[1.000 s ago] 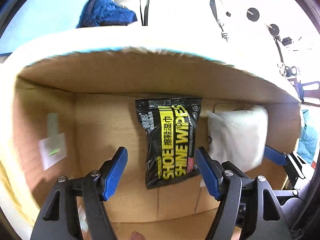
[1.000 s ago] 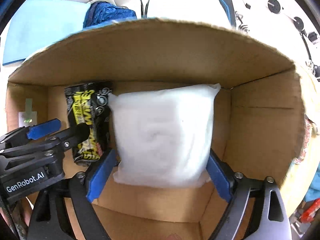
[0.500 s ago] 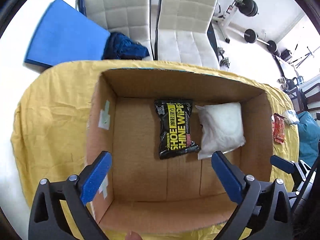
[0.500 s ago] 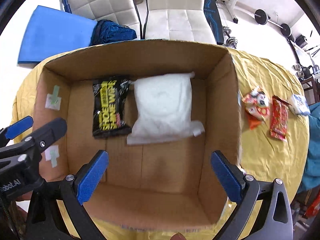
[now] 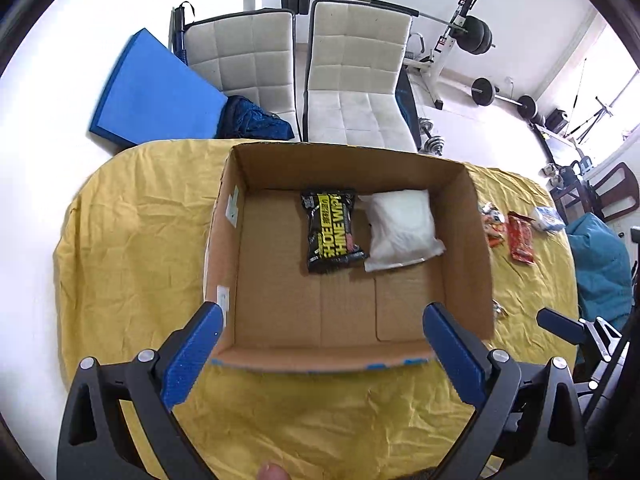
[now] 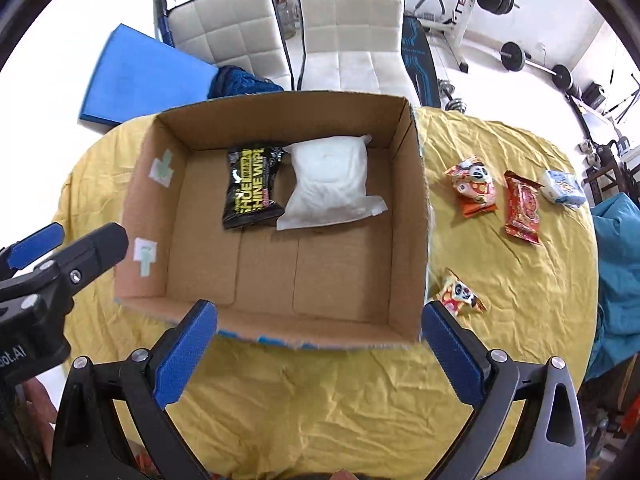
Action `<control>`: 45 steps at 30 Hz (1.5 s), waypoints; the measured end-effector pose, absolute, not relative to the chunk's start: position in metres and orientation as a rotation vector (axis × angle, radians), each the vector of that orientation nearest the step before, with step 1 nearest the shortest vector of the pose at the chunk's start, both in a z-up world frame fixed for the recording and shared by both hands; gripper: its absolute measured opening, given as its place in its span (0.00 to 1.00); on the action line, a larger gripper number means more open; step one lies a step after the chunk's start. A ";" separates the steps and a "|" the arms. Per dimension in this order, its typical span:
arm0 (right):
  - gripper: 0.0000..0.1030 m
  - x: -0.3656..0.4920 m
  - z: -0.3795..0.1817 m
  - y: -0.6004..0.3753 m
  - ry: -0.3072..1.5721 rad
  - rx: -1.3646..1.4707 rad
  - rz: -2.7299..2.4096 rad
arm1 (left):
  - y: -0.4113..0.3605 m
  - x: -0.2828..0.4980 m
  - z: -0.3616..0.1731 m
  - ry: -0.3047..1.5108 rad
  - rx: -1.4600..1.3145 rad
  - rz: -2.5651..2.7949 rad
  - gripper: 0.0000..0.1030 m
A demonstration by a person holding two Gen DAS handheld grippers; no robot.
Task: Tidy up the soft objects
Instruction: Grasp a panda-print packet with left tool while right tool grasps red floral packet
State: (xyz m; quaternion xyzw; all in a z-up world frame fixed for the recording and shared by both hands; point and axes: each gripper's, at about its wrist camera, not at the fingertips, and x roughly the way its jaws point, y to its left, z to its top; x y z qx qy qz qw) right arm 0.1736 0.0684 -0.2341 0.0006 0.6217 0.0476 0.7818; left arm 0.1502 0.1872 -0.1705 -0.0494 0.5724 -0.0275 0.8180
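A: Start with the big things. What's the layout?

B: A table under a yellow cloth (image 6: pixel 360 408), and on it an open box (image 6: pixel 412 216). Inside, against the far wall, lie a white pouch (image 6: pixel 328 184) and a black wipes pack (image 6: pixel 252 188), touching side by side. The rest of the box floor is bare.

A: And what's left to sort?

B: On the cloth to the right of the box: a red packet (image 6: pixel 522 208), a panda pack (image 6: pixel 472 188), a pale blue pack (image 6: pixel 562 187), and a smaller panda pack (image 6: pixel 460 294) just beside the box's near right corner.

A: The tongs?

B: Both spread wide and empty. The left gripper (image 5: pixel 320 344) hangs above the box's near edge, and the right gripper (image 6: pixel 320 336) does the same.

A: So the next pick?

B: I'd judge the small panda pack easiest for the right gripper, being nearest. Come straight down, span its short side, and close gently, since the wrapper will likely crumple and slip. Then set it on the bare floor in front of the pouch rather than on top.
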 end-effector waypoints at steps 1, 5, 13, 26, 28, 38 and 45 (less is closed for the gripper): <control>1.00 0.168 -0.228 0.068 1.333 0.002 0.109 | 0.186 0.145 -0.165 1.213 -0.106 -0.058 0.99; 1.00 0.149 -0.202 0.063 1.296 0.007 0.121 | 0.183 0.129 -0.151 1.200 -0.102 -0.057 1.00; 1.00 0.129 -0.169 0.049 1.252 0.035 0.142 | 0.171 0.112 -0.129 1.173 -0.114 -0.061 0.99; 1.00 0.125 -0.158 -0.041 1.263 0.143 0.139 | 0.077 0.129 -0.124 1.190 -0.107 -0.115 0.99; 1.00 0.127 -0.162 -0.078 1.276 0.162 0.097 | 0.044 0.137 -0.129 1.196 -0.086 -0.140 0.99; 1.00 0.148 -0.221 -0.279 1.383 0.222 -0.129 | -0.121 0.173 -0.242 1.414 0.144 -0.264 0.99; 1.00 0.167 -0.295 -0.358 1.508 0.181 -0.104 | -0.188 0.207 -0.357 1.622 0.612 -0.308 0.98</control>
